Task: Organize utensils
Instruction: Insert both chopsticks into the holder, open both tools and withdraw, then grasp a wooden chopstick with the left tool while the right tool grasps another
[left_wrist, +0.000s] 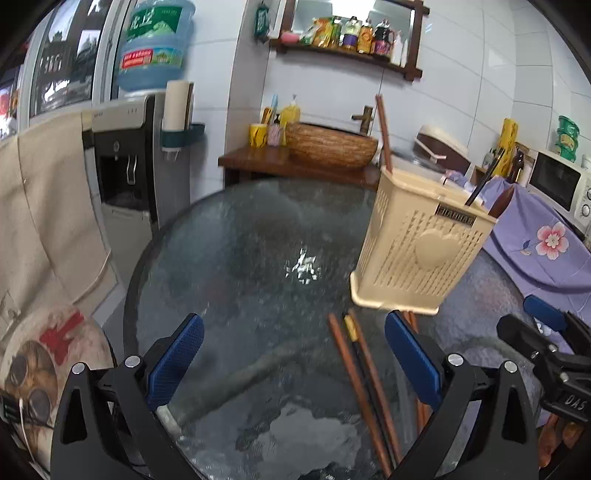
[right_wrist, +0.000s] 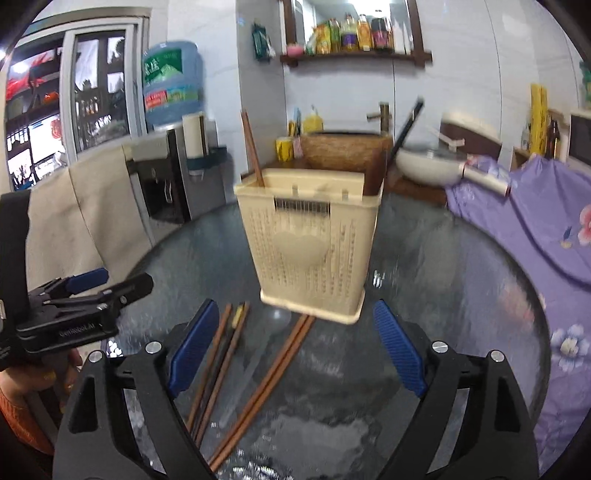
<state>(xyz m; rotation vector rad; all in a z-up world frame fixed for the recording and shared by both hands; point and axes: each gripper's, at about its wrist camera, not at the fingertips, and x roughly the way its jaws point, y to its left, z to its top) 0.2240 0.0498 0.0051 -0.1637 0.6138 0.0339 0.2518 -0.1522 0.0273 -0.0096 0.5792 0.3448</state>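
Note:
A beige slotted utensil holder (left_wrist: 417, 243) (right_wrist: 310, 243) stands on the round glass table (left_wrist: 240, 240) (right_wrist: 443, 266). It holds an upright brown chopstick (left_wrist: 384, 133) (right_wrist: 253, 147), a dark chopstick (left_wrist: 484, 181) (right_wrist: 406, 125) and a brown wooden handle (left_wrist: 502, 203) (right_wrist: 373, 173). In front of it, loose brown and dark chopsticks (left_wrist: 365, 387) (right_wrist: 218, 365) lie on the glass, with another brown pair (right_wrist: 273, 376) beside them. My left gripper (left_wrist: 293, 325) (right_wrist: 110, 284) hovers open over them, holding nothing. The right gripper (right_wrist: 295, 310) (left_wrist: 532, 321) is open too, empty, facing the holder.
A purple flowered cloth (left_wrist: 535, 236) (right_wrist: 535, 229) covers the right side by the table's edge. A water dispenser (left_wrist: 125, 166), a wooden stand with a woven basin (left_wrist: 328, 144) and a microwave (left_wrist: 561, 184) stand behind. A printed cushion (left_wrist: 40, 369) sits at the left.

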